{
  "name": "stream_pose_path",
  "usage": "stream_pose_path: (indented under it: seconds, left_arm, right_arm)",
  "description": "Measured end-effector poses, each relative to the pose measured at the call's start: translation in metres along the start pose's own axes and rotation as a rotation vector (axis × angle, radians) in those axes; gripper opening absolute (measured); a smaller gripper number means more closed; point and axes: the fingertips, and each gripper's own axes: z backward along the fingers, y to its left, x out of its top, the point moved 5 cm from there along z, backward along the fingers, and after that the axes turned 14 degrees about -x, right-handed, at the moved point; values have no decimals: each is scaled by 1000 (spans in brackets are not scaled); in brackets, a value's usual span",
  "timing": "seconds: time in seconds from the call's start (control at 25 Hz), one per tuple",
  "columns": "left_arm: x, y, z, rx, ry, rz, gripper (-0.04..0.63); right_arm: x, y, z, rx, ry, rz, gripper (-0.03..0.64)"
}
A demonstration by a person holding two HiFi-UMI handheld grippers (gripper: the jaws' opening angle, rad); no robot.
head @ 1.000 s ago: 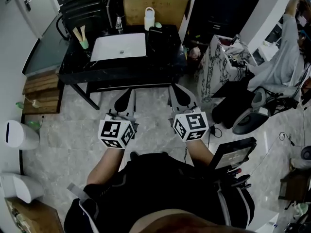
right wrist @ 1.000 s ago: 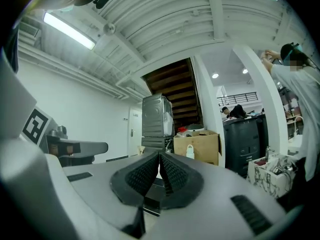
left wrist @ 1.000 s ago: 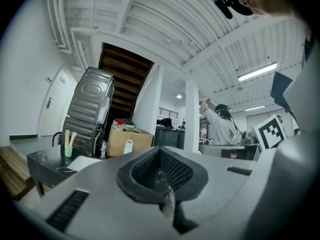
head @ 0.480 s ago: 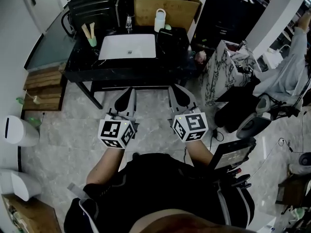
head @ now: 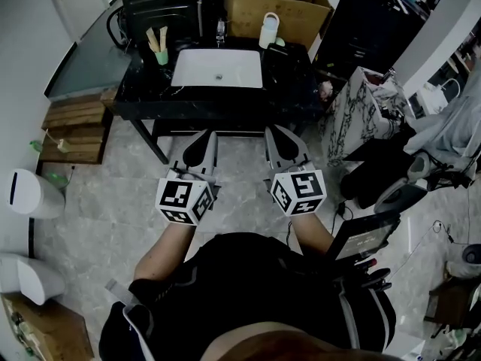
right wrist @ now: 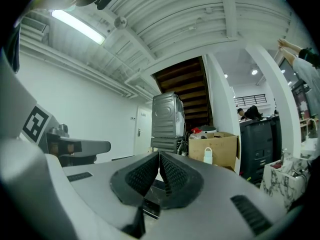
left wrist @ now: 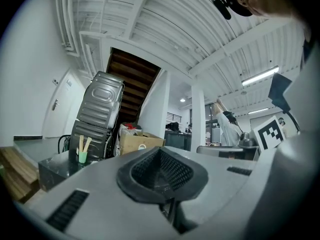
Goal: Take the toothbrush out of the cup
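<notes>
A small green cup [head: 161,56] stands on the left end of the black vanity counter [head: 143,100], with pale toothbrushes [head: 156,39] sticking out of it. The same cup [left wrist: 82,157] shows at the far left in the left gripper view. My left gripper [head: 200,147] and right gripper [head: 279,146] hover side by side over the floor in front of the counter, both shut and holding nothing. Both point level toward the vanity, well short of the cup.
A white sink basin [head: 218,69] is set in the counter, with a faucet [head: 220,29] behind it. A white bottle [head: 268,31] and a cardboard box [head: 279,3] stand at the back. Wooden steps [head: 74,128] lie left, a marbled bin [head: 359,107] right.
The vanity and cup have come closer and lower in the head view as I walked toward them. Both grippers stay shut and side by side.
</notes>
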Motion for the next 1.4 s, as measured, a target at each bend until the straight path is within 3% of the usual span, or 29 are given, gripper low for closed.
stream_pose_path:
  seconds: [0.8, 1.4]
  left_arm:
    - [2, 59, 44, 56, -9, 11, 5]
    - [9, 154, 4, 113, 6, 15, 5]
  right_arm:
    - [-8, 77, -39, 82, 6, 16, 25]
    - [-8, 97, -155, 175, -20, -25, 25]
